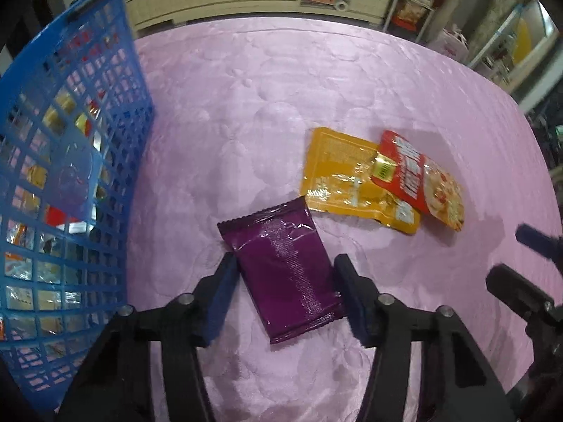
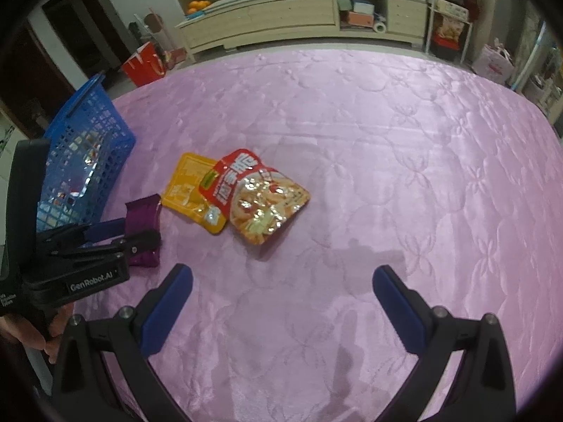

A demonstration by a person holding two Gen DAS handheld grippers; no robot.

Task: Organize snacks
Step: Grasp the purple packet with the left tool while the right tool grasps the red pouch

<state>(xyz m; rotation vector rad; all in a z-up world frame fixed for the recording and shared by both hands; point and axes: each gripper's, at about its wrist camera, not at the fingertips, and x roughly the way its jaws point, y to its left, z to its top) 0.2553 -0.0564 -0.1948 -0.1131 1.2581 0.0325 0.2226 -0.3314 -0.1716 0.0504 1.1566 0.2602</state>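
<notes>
I had the left gripper (image 1: 285, 274) spread around the purple packet (image 1: 285, 274) lying flat on the pink cloth (image 1: 246, 105) beside the blue basket (image 1: 70, 140), fingers not yet pinching, while my right gripper (image 2: 281, 281) hung wide open short of the overlapping yellow packet (image 2: 186, 183) and red packet (image 2: 257, 197).

Pink quilted cover (image 2: 352, 140) spans the whole work surface. Behind it: long beige cabinet (image 2: 267, 17) with oranges (image 2: 198, 5) on its left end, white wire rack (image 2: 448, 17) to its right. Red paper bag (image 2: 142, 65) on the floor near the cabinet's left end.
</notes>
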